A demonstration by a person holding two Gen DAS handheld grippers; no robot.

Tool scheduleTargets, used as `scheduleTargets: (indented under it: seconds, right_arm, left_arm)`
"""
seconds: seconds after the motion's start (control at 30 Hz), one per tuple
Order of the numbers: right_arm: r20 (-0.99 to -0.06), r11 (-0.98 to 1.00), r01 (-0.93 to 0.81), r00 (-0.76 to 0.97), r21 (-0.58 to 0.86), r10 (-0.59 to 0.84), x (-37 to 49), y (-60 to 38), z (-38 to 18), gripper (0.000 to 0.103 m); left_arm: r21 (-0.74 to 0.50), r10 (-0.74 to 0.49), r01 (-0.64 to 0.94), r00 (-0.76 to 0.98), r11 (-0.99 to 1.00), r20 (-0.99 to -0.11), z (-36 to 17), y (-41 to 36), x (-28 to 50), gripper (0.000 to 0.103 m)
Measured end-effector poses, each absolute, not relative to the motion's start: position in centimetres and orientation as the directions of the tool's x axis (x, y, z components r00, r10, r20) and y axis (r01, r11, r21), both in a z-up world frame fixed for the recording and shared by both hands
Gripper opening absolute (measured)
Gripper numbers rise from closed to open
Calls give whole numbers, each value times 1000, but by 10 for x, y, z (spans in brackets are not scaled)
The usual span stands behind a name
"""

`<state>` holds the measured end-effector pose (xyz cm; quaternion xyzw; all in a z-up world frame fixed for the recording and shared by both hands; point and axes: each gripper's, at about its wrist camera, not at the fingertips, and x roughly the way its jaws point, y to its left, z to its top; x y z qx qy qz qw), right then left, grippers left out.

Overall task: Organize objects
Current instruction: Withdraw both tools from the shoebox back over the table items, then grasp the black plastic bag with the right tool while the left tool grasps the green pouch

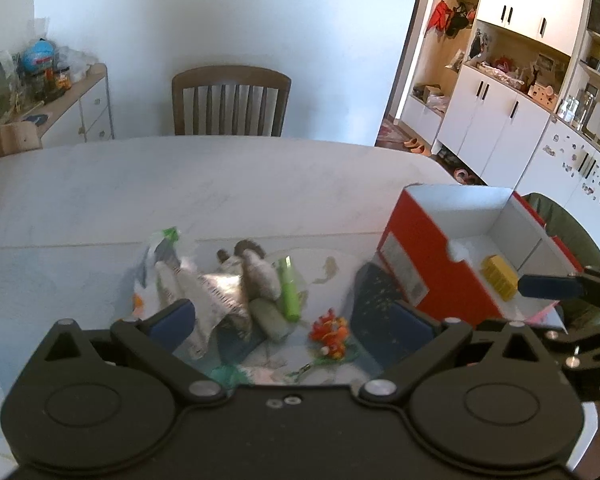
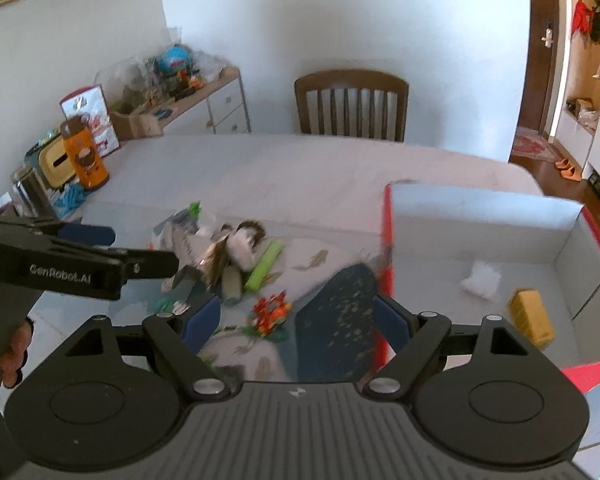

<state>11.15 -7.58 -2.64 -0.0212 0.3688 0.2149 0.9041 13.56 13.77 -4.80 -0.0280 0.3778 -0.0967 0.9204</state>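
A red box [image 2: 386, 240] with a white inside stands at the table's right; a yellow packet [image 2: 532, 318] and a crumpled white paper [image 2: 482, 280] lie in it. A dark blue speckled pouch [image 2: 334, 312] leans on the box's left wall. Left of it lie an orange-red toy [image 1: 330, 330], a green tube [image 1: 289, 290], a grey plush [image 1: 260, 276] and a foil packet [image 1: 216, 292]. My left gripper [image 1: 294, 320] hangs open over this pile. My right gripper [image 2: 296, 320] is open above the toy and pouch, holding nothing.
A wooden chair [image 1: 231, 100] stands at the table's far side. An orange bottle [image 2: 85, 154], a steel cup [image 2: 30, 188] and a tissue box sit at the table's left end. A cluttered sideboard [image 1: 76, 100] is behind on the left, white cabinets [image 1: 496, 120] on the right.
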Motion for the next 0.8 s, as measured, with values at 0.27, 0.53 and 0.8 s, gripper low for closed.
scheduleTargets:
  seconds: [0.27,0.53,0.8]
  right_arm:
    - [-723,897,-429,584,110,368,104,-43,-54,84]
    - [-779,898,-427,525,106,342,107,-23,-85,84]
    - [-816,903,-408,472,135,335,110,-15,-110,84]
  left_arm:
    - [-116,-182,143,645,983,-743,-85,159,139,103]
    - [-143,-192,130,604,981,-774,-110,170,143,103]
    - [-176,-228,146,553,974,-802,-130,172,146,102]
